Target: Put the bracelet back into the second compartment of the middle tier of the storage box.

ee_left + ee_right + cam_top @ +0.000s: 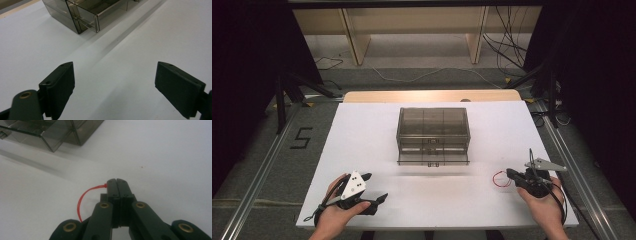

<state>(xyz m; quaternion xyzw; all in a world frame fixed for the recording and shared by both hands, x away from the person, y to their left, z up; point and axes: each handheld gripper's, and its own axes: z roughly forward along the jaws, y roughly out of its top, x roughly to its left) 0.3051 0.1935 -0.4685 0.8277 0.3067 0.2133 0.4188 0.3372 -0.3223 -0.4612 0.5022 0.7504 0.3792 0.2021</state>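
Red rubber band [501, 178] lies at the right of the white table top [362, 135], held by the right gripper [510, 173], whose jaws are pressed together on it; in the right gripper view the band [83, 197] arcs out from the left side of the closed jaw tips and curves back under the gripper body, where its remaining length is hidden. Reading from the left: a dark figure "5" [301, 137] is marked on the grey floor beside the left table edge, the only legible writing. The left gripper [374, 187] sits near the front left of the table in the person's left hand [336, 210], jaws spread wide with nothing between them; in the left gripper view bare white surface runs from the gap up to the box. At the centre stands a smoke-tinted transparent plastic drawer box [433, 135], its lower front drawer drawn slightly forward; its contents cannot be made out through the tinted walls, and both gripper views cut it off at the top edge, showing a corner only [85, 17] [50, 135]. The right hand [544, 205] enters from the bottom edge, partly cut off. Unoccupied table surface lies between the two grippers, and between each gripper and the box. The right gripper is near the right table edge.
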